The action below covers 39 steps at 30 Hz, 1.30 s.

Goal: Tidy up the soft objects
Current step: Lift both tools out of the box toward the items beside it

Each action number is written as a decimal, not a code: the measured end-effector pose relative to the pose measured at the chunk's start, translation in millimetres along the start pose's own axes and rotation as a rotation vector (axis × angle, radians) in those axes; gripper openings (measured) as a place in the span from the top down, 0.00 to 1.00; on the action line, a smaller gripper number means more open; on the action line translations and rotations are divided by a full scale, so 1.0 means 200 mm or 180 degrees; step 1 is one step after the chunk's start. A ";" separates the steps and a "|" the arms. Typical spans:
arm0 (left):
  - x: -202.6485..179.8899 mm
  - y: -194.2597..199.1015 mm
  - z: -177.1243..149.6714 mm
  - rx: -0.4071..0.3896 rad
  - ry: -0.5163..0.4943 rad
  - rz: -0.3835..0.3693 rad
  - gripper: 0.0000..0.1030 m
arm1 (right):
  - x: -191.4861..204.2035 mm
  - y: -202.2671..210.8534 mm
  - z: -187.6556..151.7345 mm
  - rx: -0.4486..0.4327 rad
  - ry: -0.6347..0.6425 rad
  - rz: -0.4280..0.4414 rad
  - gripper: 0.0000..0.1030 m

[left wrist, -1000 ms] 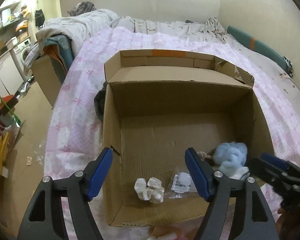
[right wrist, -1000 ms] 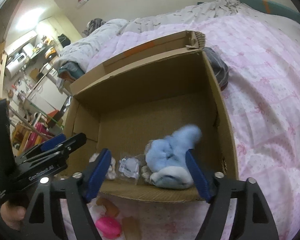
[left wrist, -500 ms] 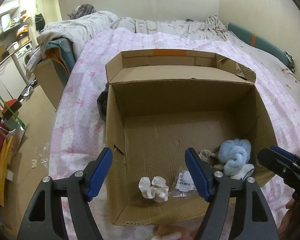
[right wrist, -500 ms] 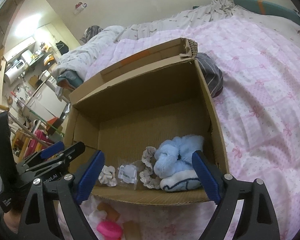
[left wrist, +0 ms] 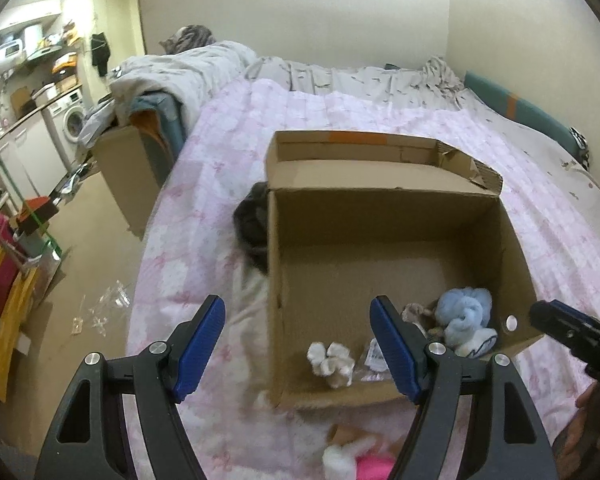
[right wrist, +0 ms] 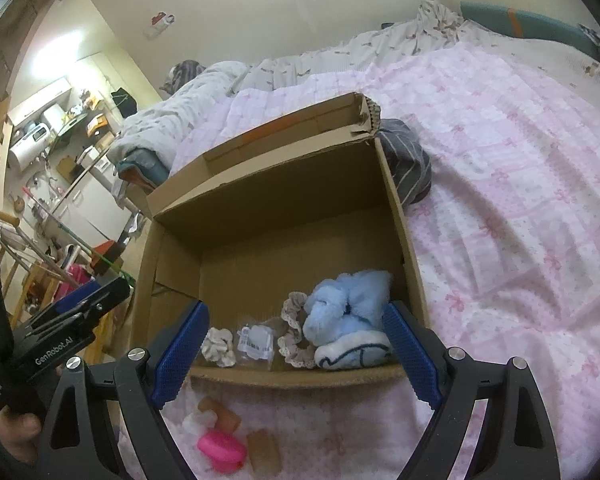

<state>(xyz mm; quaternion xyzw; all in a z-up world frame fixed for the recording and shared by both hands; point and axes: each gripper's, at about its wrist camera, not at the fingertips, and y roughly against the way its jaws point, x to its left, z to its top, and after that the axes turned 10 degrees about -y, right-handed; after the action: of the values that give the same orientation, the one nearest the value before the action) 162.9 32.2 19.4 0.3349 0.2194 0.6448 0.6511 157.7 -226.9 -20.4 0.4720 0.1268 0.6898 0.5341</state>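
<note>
An open cardboard box [left wrist: 384, 216] [right wrist: 276, 208] sits on the pink bed. Inside near its front wall lie a fluffy blue plush [left wrist: 466, 318] [right wrist: 346, 308], a lace scrunchie [right wrist: 292, 332], a small plastic packet [right wrist: 256, 340] and a white scrunchie [left wrist: 332, 362] [right wrist: 219, 347]. In front of the box lie a pink soft toy [right wrist: 220, 450] [left wrist: 374, 466] and tan pieces [right wrist: 224, 416]. My left gripper [left wrist: 300, 344] is open and empty over the box's front left corner. My right gripper [right wrist: 296, 356] is open and empty over the box's front wall.
A dark striped cloth [right wrist: 408, 168] [left wrist: 252, 224] lies against the box's far side. The pink quilt [right wrist: 520, 200] spreads to the right. Grey bedding [left wrist: 188, 76] is piled at the back. To the left are the floor [left wrist: 84, 288], a second carton [left wrist: 132, 168] and kitchen units.
Both grippers have pulled back and up from the box. The left view has shifted left. The blue plush lies released inside the box.
</note>
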 end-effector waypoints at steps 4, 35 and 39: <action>0.05 0.06 -0.07 0.0020 0.0071 0.0053 0.30 | 0.00 0.06 -0.04 -0.0010 0.0015 -0.0006 0.08; 0.07 0.04 -0.49 0.1110 0.0580 -0.0308 0.30 | 0.05 0.05 -0.39 0.0548 0.0008 -0.0195 0.08; -0.02 -0.06 -0.55 0.1412 0.0499 -0.0586 0.30 | 0.01 0.01 -0.38 0.0638 -0.0149 -0.0206 0.08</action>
<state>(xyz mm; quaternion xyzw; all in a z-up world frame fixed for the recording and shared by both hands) 91.2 45.8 -64.5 0.3972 0.4350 0.5428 0.5986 96.2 -200.4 -57.4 0.5348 0.1979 0.6448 0.5090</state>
